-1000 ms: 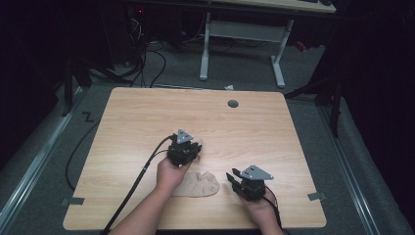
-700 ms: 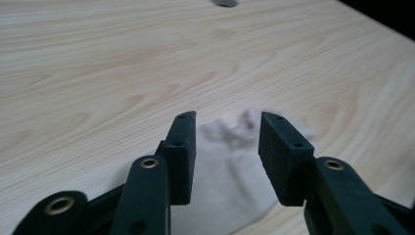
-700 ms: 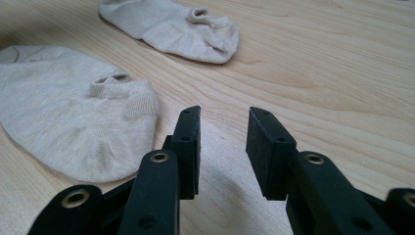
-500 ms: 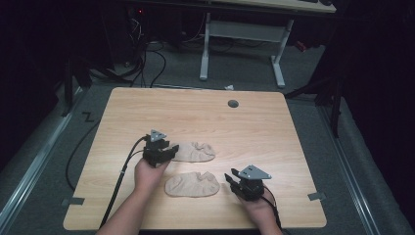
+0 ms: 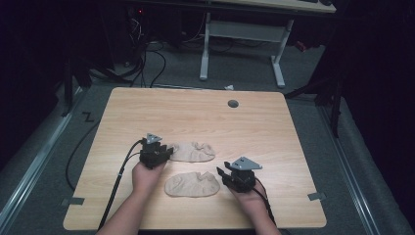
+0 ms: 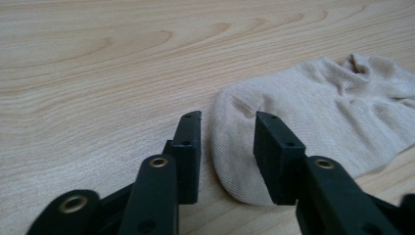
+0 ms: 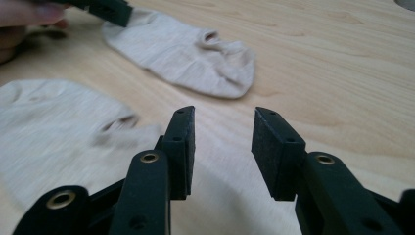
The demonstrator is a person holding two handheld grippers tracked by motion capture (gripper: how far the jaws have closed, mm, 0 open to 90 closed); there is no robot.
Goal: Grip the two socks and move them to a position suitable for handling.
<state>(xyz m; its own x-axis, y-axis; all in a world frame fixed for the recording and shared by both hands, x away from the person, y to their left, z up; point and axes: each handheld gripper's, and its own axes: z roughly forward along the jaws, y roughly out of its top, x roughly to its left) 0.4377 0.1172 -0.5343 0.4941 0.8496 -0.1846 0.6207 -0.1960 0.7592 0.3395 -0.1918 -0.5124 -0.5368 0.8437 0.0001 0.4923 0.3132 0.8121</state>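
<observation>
Two socks lie near the table's (image 5: 147, 105) front edge, long sides left-right. Left tongs (image 6: 227, 129), open, sit around the far sock's (image 5: 193, 151) left end, maybe touching. Right tongs (image 7: 222, 132), open, wait beside the near sock (image 5: 192, 184).

High view: lit brightly and evenly from above on the table (image 5: 195, 112); surroundings beyond it dim to near black; one small red indicator glow at top; soft, short shadows beneath the hands; overall picture slightly soft, with fine detail smeared. Left gripper view: bright, diffuse light; wood grain sharp in the mid-distance; knit of the sock (image 6: 318, 117) crisp; jaws at the bottom edge slightly soft; faint shadow under the sock's near rim; no glare. Right gripper view: same even light; near sock (image 7: 58, 132) at left blurred, out of focus; far sock (image 7: 186, 49) clearer; soft shadow on the wood between the jaws.
</observation>
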